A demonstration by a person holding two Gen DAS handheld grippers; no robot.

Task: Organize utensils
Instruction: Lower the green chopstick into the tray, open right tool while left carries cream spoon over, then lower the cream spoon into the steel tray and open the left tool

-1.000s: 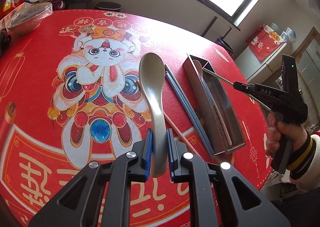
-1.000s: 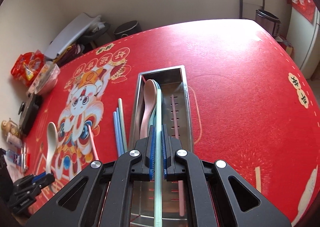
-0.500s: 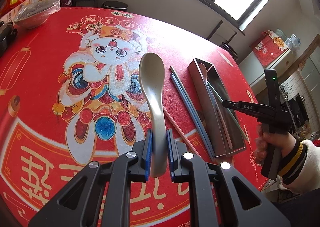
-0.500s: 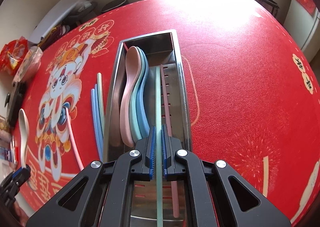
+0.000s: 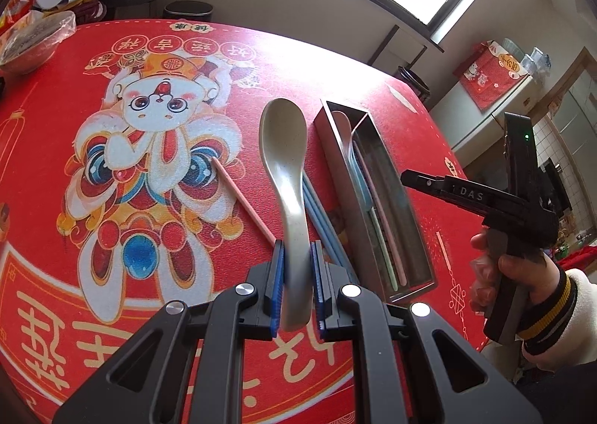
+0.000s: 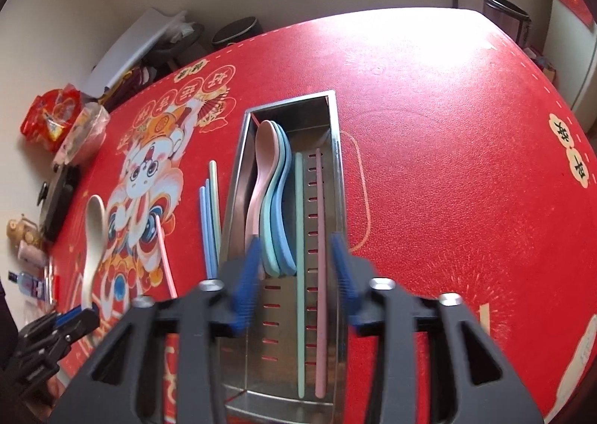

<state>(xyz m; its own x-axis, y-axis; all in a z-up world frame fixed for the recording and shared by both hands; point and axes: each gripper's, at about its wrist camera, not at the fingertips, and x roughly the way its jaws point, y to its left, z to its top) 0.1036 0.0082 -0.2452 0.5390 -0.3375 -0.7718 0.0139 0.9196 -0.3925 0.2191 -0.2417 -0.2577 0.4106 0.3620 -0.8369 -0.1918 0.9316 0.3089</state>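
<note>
Just then the right gripper (image 6: 294,274) had sprung its jaws wide, leaving the green chopstick (image 6: 299,274) in the steel tray (image 6: 238,147) beside the pink one; farther left, the left gripper (image 5: 296,286) clamped the beige spoon (image 5: 285,147), probably next in.

A: What is hard to read here?
B: The right gripper (image 6: 294,274) is motion-blurred, and its fingers hide the stacked spoons' (image 6: 274,196) handle ends.
A: And the tray (image 6: 335,133)?
B: Its near end seems cut off below.

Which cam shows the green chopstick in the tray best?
Right wrist: the green chopstick lies full length in the steel tray, beside the pink one. Left wrist catches only a foreshortened stretch behind the tray wall.
</note>
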